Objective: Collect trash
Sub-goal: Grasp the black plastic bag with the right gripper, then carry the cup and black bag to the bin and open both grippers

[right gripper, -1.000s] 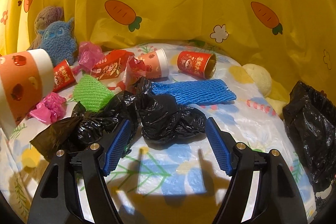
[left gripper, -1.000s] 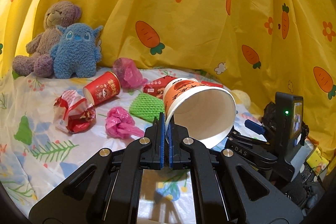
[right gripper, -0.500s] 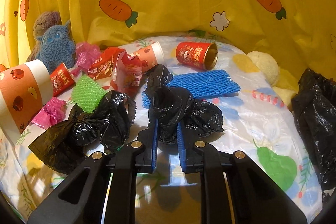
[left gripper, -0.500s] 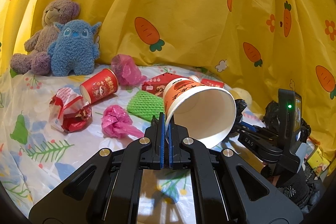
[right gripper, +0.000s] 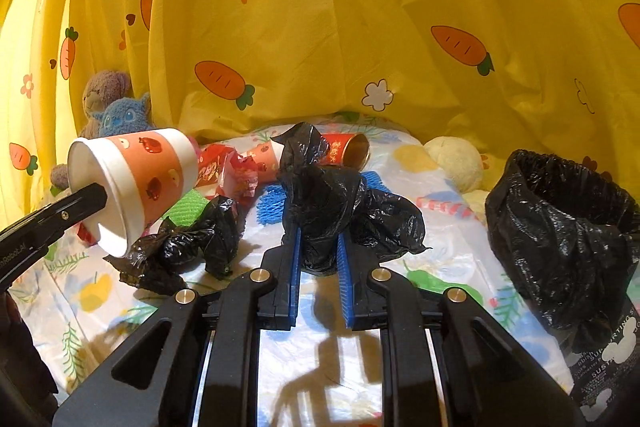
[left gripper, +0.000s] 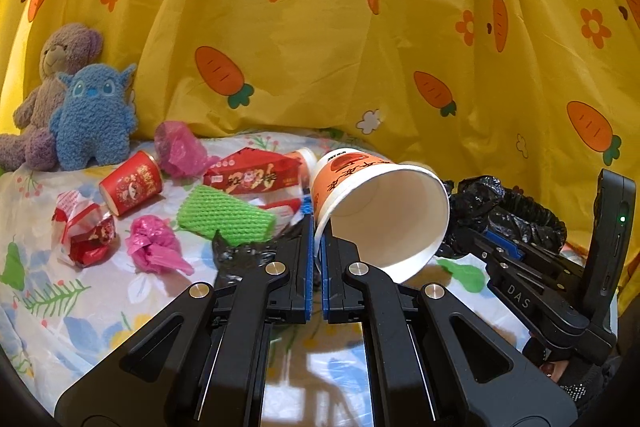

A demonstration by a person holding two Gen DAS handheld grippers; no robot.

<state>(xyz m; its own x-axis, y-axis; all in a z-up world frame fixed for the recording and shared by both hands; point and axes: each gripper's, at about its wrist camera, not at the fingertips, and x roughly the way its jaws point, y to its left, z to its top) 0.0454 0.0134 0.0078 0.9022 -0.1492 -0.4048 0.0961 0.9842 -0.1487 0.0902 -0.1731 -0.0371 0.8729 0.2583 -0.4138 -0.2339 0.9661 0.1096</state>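
My right gripper (right gripper: 318, 251) pinches the crumpled black bag (right gripper: 340, 203), my left gripper (left gripper: 317, 247) the paper cup's (left gripper: 380, 211) rim. I'd carry both level toward the lined bin (right gripper: 560, 227) on my right, avoiding snags.

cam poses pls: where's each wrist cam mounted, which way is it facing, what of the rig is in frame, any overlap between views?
Left wrist: sits behind the left gripper, facing the yellow curtain; pinches the paper cup rim; right gripper at right.
Right wrist: behind the right gripper, same facing; clamps a black bag; left gripper finger at left.
Shared: cup, curtain, blue plush, green foam net.
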